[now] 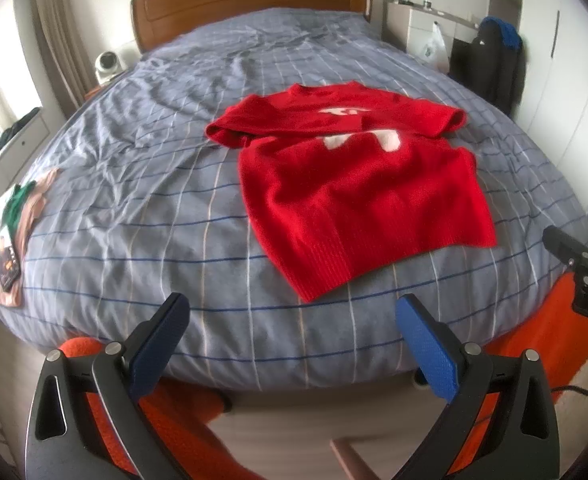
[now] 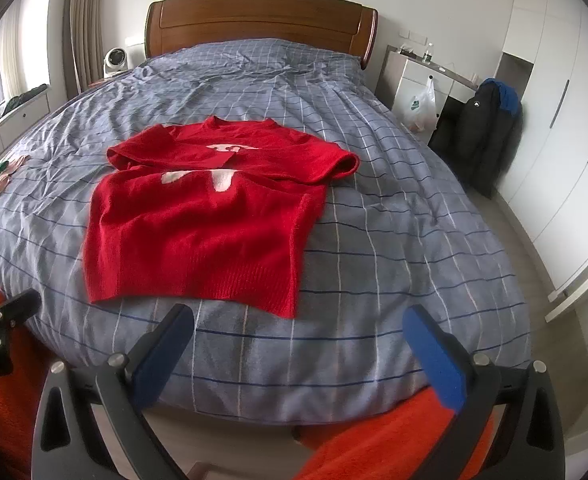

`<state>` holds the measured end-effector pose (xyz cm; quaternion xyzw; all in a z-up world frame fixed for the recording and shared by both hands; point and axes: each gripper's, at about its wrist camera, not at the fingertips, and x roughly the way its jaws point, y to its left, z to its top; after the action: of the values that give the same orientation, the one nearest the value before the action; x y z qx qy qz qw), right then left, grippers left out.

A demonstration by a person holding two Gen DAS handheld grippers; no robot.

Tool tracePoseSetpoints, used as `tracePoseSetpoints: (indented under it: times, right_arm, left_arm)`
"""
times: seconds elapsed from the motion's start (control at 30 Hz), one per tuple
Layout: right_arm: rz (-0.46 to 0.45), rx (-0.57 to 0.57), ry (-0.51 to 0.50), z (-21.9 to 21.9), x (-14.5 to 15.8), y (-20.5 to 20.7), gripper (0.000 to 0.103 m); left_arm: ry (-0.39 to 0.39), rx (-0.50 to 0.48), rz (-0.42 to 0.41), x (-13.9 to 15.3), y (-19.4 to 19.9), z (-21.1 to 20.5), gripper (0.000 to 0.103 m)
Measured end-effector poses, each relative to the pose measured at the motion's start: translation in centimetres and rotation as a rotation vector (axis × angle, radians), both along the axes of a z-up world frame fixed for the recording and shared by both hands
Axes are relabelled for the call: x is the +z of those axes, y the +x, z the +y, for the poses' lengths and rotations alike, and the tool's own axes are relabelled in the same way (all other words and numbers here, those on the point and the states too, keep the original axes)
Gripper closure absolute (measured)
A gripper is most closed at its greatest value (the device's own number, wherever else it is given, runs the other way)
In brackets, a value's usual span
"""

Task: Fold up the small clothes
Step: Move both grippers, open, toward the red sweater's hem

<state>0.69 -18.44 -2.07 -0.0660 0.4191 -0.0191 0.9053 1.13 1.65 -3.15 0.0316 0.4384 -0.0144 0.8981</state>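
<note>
A red knitted sweater (image 1: 357,196) lies on a bed (image 1: 134,216) covered in a grey-blue checked quilt, seen from two handheld grippers poised at the foot of the mattress. In the left wrist view the garment sits right of centre, its ribbed hem nearest the camera and its collar toward the wooden headboard (image 1: 250,0) at the top of the frame. Both sleeves are folded inward across the chest, partly covering a white motif. The left gripper (image 1: 294,336) fills the bottom of that view, its jaws spread wide with nothing between them, short of the sweater's hem. The right gripper (image 2: 299,348) is likewise at the bottom of its own view, jaws spread and empty, the hem just beyond its blue pads (image 2: 433,360). In the right wrist view the sweater (image 2: 202,232) lies left of centre. A small pile of green and pink clothes (image 1: 10,232) rests at the bed's edge on the left of the left wrist frame. A white fan (image 2: 114,60) stands beside the headboard at upper left, and a dark jacket (image 2: 479,136) hangs near white wardrobes at right. Orange fabric (image 2: 373,440) shows along the bottom of the frame.
</note>
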Motion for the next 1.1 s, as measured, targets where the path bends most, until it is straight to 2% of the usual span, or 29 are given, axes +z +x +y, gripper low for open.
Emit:
tracePoseSetpoints:
  times: [0.2,0.37,1.1]
  right_arm:
    - [-0.013,-0.010,0.002,-0.36,0.10,-0.02,0.000]
    - [-0.022,-0.025,0.002,-0.64,0.53,-0.07,0.000]
    - [-0.006,0.016,0.017,-0.02,0.22,-0.09,0.000]
  left_arm:
    - [-0.053,0.007,-0.001,0.17,-0.08,0.41,0.000]
    - [-0.030,0.026,-0.027,0.61,-0.17,0.56,0.000]
    - [0.018,0.036,-0.005,0.15,0.18,0.49,0.000]
